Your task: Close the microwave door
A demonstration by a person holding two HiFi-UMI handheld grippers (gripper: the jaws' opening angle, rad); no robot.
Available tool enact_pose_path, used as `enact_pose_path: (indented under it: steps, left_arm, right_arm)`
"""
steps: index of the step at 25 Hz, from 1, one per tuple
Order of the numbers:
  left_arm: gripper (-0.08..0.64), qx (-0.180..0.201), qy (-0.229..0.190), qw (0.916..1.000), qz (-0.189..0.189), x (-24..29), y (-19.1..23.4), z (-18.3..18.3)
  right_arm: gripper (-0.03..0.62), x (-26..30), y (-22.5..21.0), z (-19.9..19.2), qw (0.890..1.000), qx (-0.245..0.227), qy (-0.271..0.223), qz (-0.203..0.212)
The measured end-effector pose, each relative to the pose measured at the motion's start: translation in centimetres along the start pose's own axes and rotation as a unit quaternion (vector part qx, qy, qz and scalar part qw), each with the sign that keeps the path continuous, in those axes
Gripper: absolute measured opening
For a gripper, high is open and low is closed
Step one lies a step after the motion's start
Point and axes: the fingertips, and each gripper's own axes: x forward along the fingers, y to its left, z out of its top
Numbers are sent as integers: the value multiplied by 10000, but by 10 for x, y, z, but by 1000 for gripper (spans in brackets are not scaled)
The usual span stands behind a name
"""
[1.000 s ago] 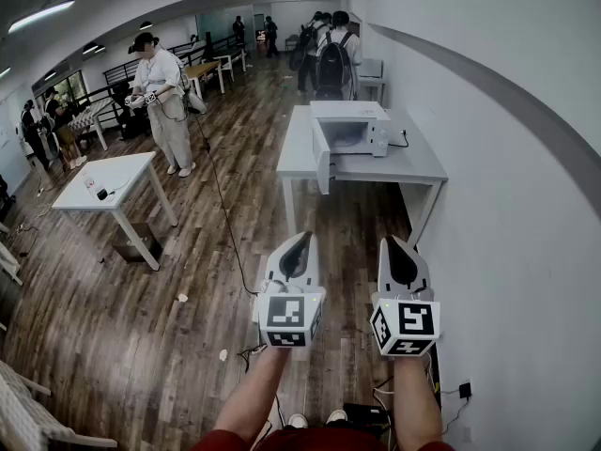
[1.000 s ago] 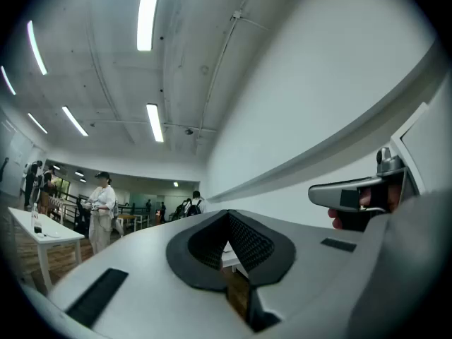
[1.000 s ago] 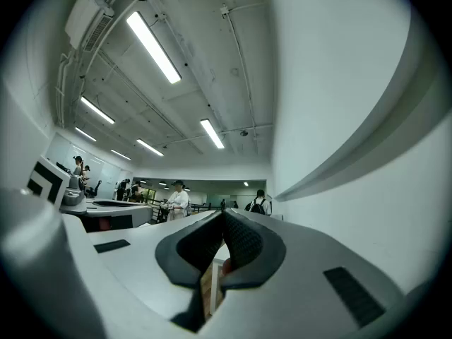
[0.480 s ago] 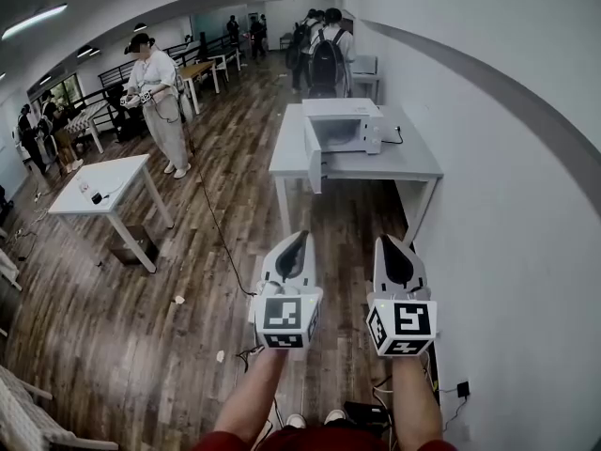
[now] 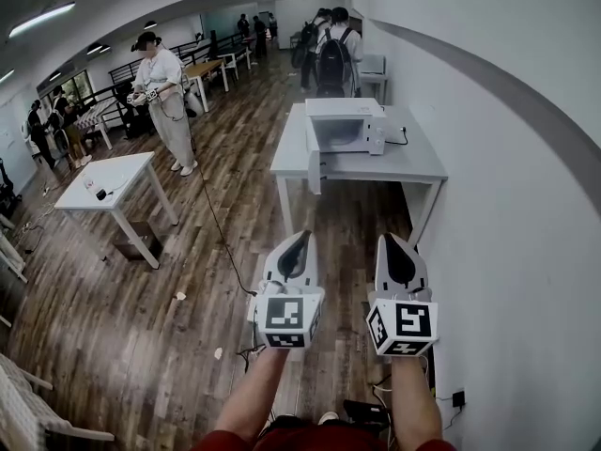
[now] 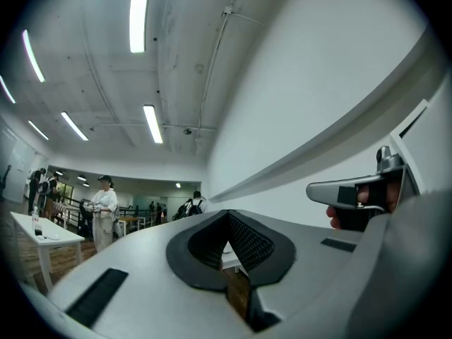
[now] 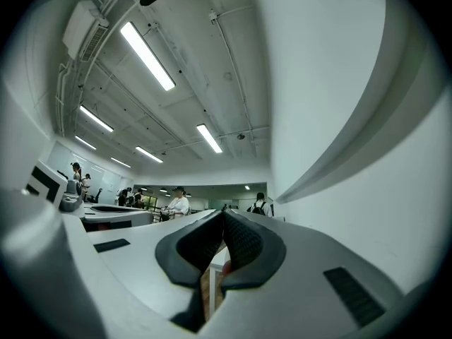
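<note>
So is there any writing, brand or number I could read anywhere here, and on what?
No readable text anywhere.
left marker cube, right marker cube: black-and-white square patterns only, no letters or numbers.
microwave: any brand or panel print is too small to read.

An open lab-like workroom: wood floor (image 5: 141, 346), a white tabletop (image 5: 418, 163) ahead of the right tongs (image 5: 390, 241), a second tabletop (image 5: 117, 175) far left of the left tongs (image 5: 301, 238), a trailing cable (image 5: 221, 224), people (image 5: 169, 87) standing with gear, strip lights (image 6: 152, 122) on a bare ceiling (image 6: 191, 48)
</note>
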Motion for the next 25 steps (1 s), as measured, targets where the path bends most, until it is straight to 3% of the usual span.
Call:
enact_pose_path:
  steps: [16,25]
  left_arm:
    - [26,124,136,9998,110,47,-12,-27]
    - [26,34,118,9998,127,92,26,-45]
  right_arm:
    - [26,30,-41,-34,9999,135,80,46]
    - [26,87,-36,-53,9999,13,132,73]
